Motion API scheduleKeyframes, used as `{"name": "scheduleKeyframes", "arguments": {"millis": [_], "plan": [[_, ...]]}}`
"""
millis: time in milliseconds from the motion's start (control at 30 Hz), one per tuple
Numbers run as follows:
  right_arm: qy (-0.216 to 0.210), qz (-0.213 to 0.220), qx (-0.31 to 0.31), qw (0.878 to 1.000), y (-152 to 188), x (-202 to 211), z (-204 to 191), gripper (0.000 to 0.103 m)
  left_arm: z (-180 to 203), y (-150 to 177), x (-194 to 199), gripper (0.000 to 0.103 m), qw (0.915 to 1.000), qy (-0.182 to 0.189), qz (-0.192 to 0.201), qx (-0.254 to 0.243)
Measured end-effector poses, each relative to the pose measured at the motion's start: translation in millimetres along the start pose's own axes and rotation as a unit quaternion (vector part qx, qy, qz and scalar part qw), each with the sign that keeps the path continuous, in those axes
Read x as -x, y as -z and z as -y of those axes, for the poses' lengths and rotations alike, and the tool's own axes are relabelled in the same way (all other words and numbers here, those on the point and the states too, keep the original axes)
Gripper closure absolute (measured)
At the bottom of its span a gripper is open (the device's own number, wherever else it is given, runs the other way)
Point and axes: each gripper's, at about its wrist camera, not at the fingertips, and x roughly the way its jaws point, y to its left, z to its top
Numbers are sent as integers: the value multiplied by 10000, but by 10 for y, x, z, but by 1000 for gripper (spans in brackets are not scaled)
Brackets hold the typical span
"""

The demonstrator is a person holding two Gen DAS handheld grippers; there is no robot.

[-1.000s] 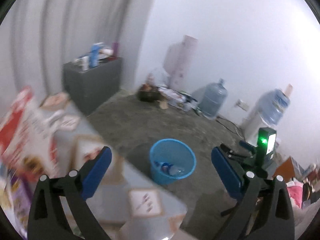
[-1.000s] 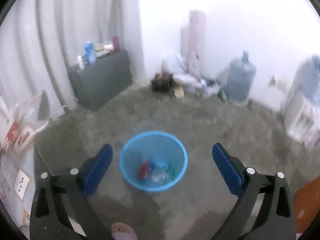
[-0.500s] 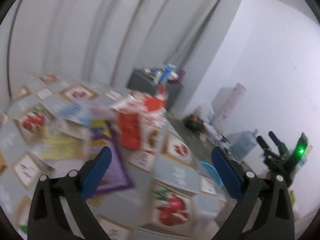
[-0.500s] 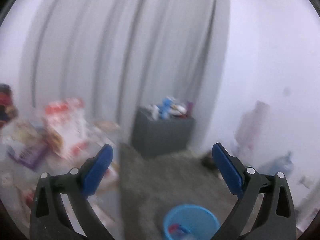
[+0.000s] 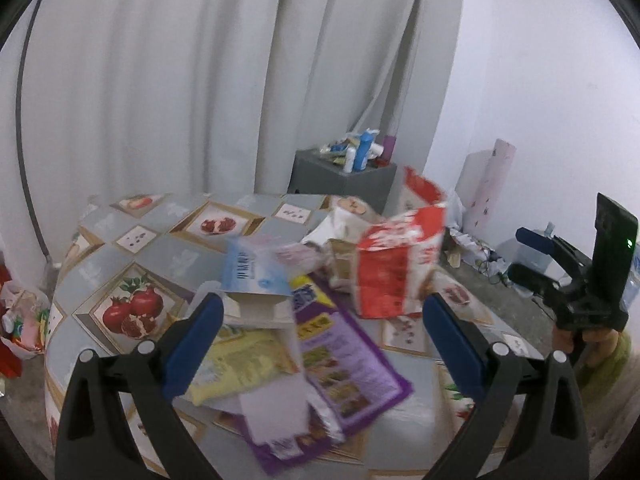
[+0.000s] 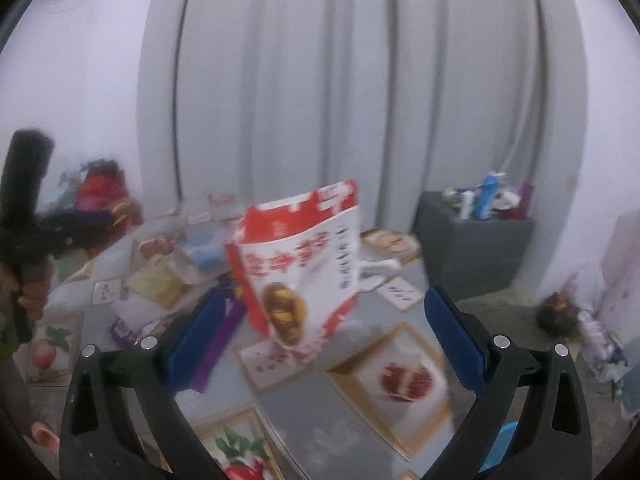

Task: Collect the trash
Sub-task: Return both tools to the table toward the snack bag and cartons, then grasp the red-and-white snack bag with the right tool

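Trash lies on a round table with a pomegranate-print cloth. A red and white bag stands upright. Beside it lie a purple wrapper, a yellow packet and a light blue box. My left gripper is open and empty, hovering above the purple wrapper. My right gripper is open and empty, just in front of the red and white bag. It also shows at the right edge of the left wrist view.
A grey cabinet with bottles on top stands by the curtain. A blue bin's rim peeks out at the table's right edge. Water jugs and clutter line the far wall. Bags lie on the floor at left.
Both grippers have swung up and left, from looking at the blue bin on the floor to facing the table with its trash. Both stay open and empty.
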Motion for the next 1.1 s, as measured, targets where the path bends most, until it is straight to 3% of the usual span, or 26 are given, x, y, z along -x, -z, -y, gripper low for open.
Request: {"name": "scheduleKeyframes", "arguments": {"millis": [200,333,500,667,867,1000,1067,1100], "plan": [[-124,-295,200,9993,-64,-396,-225,8,-177,-259,-315,6,9996,251,-72,-128],[-167,-393,220,9988,-63,-512,-247,8,-123,-423,-639,15,9963,429,-309,-671],[-219,-463,422,9978,-80,-637,-309,8,-38,-464,-1142,19,9826,537,-918,-1525],[-302,-514,569,9966,-92,-761,-360,9,-6,-393,-1504,19,9643,296,-1408,-2222],[-368,-704,573,9952,-118,-971,-383,24,-48,-296,-1804,43,9507,-194,-1756,-2549],[-471,-838,444,9944,-131,-1052,-367,45,-87,-291,-1857,51,9531,-135,-1693,-2504],[-553,-850,379,9941,-125,-1070,-357,49,-88,-295,-1848,54,9532,-114,-1667,-2520],[-557,-868,372,9940,-126,-1072,-363,53,-89,-297,-1848,61,9530,-89,-1661,-2532]]}}
